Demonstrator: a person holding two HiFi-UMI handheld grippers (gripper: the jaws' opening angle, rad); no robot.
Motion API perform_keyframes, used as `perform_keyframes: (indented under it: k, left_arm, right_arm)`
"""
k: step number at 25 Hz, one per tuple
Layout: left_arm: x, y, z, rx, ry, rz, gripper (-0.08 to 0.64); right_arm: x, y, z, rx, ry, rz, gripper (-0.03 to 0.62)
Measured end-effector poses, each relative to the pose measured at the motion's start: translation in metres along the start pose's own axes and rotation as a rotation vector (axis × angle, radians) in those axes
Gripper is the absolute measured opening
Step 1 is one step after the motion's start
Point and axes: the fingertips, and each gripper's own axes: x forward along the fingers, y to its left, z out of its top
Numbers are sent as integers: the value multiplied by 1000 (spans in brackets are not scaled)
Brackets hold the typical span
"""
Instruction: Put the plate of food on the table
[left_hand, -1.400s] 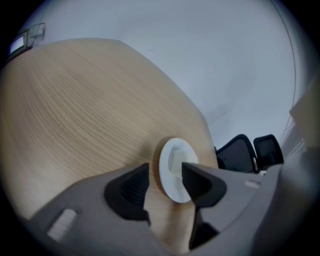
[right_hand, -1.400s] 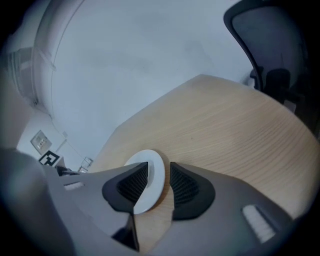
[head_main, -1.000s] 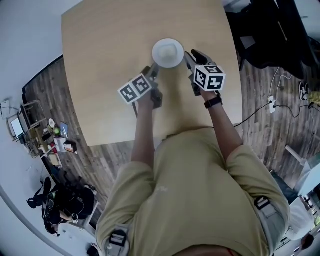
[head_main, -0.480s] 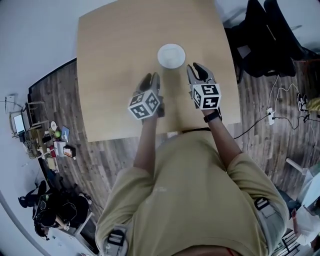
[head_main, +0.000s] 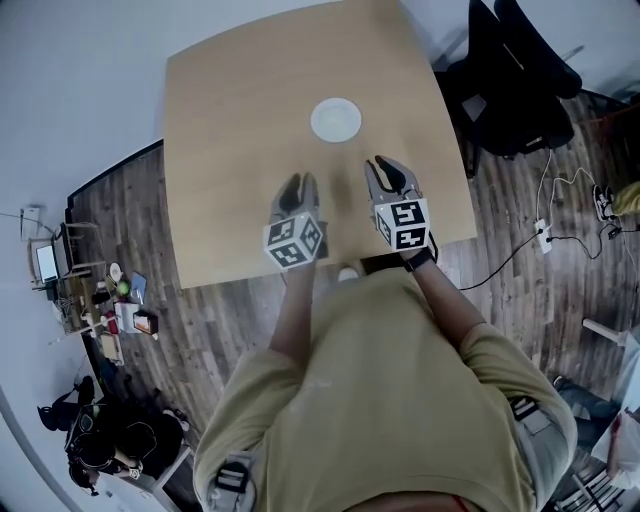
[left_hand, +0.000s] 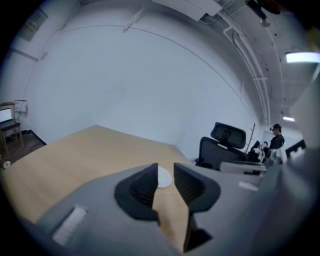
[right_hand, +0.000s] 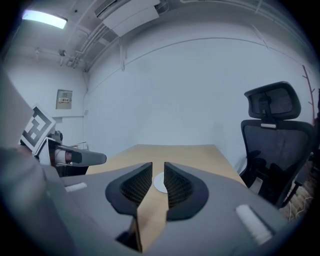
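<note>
A white plate (head_main: 336, 119) sits alone on the light wooden table (head_main: 220, 150), toward its far side. Both grippers hover above the table's near half, well short of the plate. My left gripper (head_main: 298, 185) and my right gripper (head_main: 385, 170) hold nothing, and their jaws are closing with a narrow gap left. In the left gripper view the plate (left_hand: 164, 176) shows far off through the gap of the left gripper (left_hand: 165, 172). The right gripper view shows the plate (right_hand: 159, 182) the same way beyond the right gripper (right_hand: 158, 170). I cannot make out any food on the plate.
A black office chair (head_main: 510, 90) stands by the table's far right corner. Cables and a power strip (head_main: 545, 212) lie on the wood floor at the right. Cluttered shelves (head_main: 100, 290) stand at the left. A person (left_hand: 275, 142) is far off in the room.
Both grippers have drawn back from the plate toward the table's near edge. The plate stays where it was on the table. The jaws stand narrower than before.
</note>
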Motion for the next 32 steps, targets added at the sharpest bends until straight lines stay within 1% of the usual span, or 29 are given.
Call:
perform_keyframes:
  k: [4,7,10,14,17,20,22,24,28,32]
  left_arm:
    - [-18,-12,-7,26,-33,23,71]
    - [-26,-17,-4,80,-44,37,57]
    - [-33,-13,6,118,-72,73,34]
    - [-52,-4,23,164,-131,115,5]
    - [-62,3,31,216,-161,129,2]
    - [-68,6,35,280,-180,132,0]
    - [-70,4,37,301,-191,127,0]
    - [-71,1,40,309,-207,121,1]
    - [-80,-5,47,317,-265,91,0]
    - [-74,-8,44,310,-261,70,0]
  right_arm:
    - [-23,6,7,-17,-43,-9,49]
    - [-33,10,16,-35,-77,-17,25]
    - [-40,11,25,-58,-100,-21,5]
    - [-53,11,32,-75,-124,-45,5]
    - [-59,9,35,-69,-139,-67,5]
    - [-63,8,33,-67,-138,-98,5]
    - [-65,6,33,-68,-138,-112,5]
    - [-66,4,35,-69,-143,-121,5]
    - [-68,8,41,-76,-153,-128,5]
    - [-67,3,43,-77,-153,-138,5]
